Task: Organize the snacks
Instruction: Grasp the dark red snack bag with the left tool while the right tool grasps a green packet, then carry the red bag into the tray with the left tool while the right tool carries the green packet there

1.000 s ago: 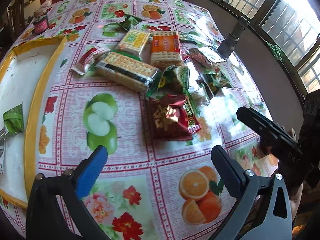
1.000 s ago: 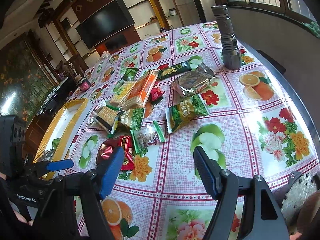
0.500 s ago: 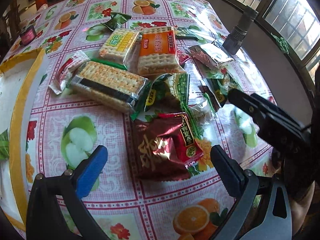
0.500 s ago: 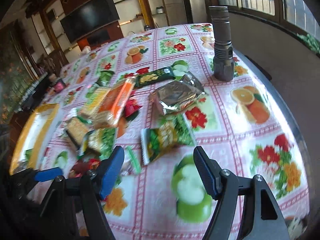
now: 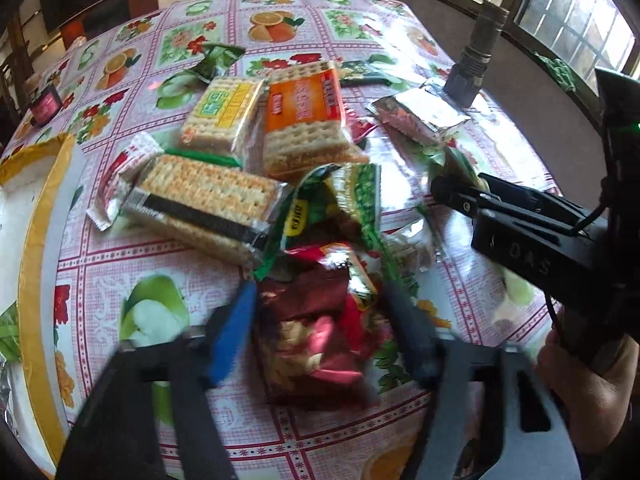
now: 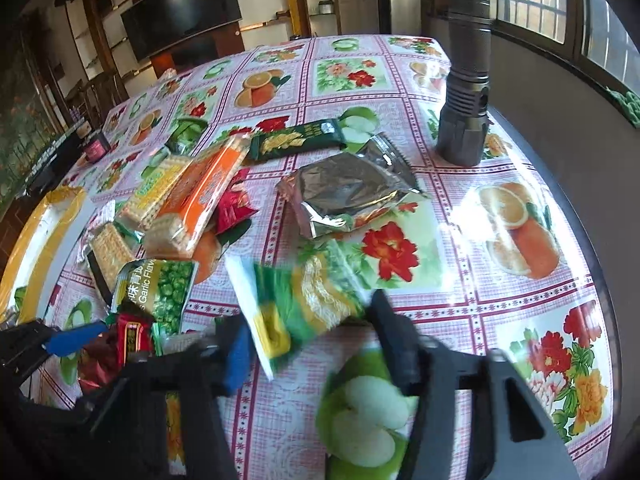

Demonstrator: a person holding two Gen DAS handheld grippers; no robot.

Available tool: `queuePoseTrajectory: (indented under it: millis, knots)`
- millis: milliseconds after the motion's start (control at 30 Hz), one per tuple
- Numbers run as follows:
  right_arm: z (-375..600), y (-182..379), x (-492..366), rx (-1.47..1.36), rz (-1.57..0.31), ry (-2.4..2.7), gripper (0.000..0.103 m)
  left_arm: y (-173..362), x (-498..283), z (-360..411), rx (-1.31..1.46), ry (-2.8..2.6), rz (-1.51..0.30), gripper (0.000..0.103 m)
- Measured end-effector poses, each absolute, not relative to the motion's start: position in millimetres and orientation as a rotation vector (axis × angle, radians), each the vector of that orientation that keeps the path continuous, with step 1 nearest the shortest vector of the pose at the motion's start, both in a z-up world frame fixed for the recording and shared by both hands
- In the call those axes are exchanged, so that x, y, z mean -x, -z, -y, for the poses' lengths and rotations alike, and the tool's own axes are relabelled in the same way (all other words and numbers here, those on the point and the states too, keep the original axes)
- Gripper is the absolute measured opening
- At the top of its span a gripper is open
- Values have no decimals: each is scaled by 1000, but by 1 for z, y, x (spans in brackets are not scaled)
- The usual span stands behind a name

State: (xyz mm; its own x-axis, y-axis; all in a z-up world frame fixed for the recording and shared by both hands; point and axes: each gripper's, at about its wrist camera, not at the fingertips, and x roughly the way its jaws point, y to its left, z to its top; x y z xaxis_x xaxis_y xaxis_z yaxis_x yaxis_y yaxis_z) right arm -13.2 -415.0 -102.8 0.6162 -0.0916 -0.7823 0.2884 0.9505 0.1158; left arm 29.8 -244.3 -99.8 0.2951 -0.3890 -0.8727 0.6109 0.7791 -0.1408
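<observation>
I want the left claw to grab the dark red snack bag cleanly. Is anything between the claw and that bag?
Nothing visible. The left claw is open with the dark red snack bag already between its fingers; the green pea packet lies just beyond it.

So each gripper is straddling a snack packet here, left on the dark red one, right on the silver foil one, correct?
Not quite. The right wrist view shows the right gripper around the green and yellow packet; the silver foil packet lies beyond it, untouched. The left gripper does straddle the dark red packet.

Flashlight (image 6: 466,92) upright nr table edge; TV (image 6: 182,10) on wall.
</observation>
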Motion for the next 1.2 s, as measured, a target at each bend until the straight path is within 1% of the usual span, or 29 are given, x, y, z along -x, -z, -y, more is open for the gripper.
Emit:
queuePoseTrajectory:
  millis: [33, 67, 133, 167, 267, 400, 900, 1200]
  knots:
    - [416, 102, 14, -236, -883, 223, 36, 99, -30, 245, -234, 687, -1085, 46]
    - [417, 102, 14, -236, -882, 223, 33, 99, -30, 245, -229, 703, -1087, 37]
    - [418, 101, 16, -249, -871, 213, 27, 99, -30, 244, -219, 716, -1091, 33]
    - [418, 100, 18, -251, -864, 210, 27, 98, -30, 243, -215, 720, -1094, 32]
    - [418, 96, 22, -256, -846, 196, 25, 96, -30, 237, -197, 720, -1098, 31]
    - [415, 93, 25, -264, -831, 173, 24, 93, -29, 225, -168, 717, -1103, 30]
    - [397, 77, 48, -334, -768, 52, 20, 65, -22, 183, -88, 693, -1058, 30]
    - [381, 55, 57, -322, -712, 14, 18, 48, -16, 167, -67, 692, -1016, 30]
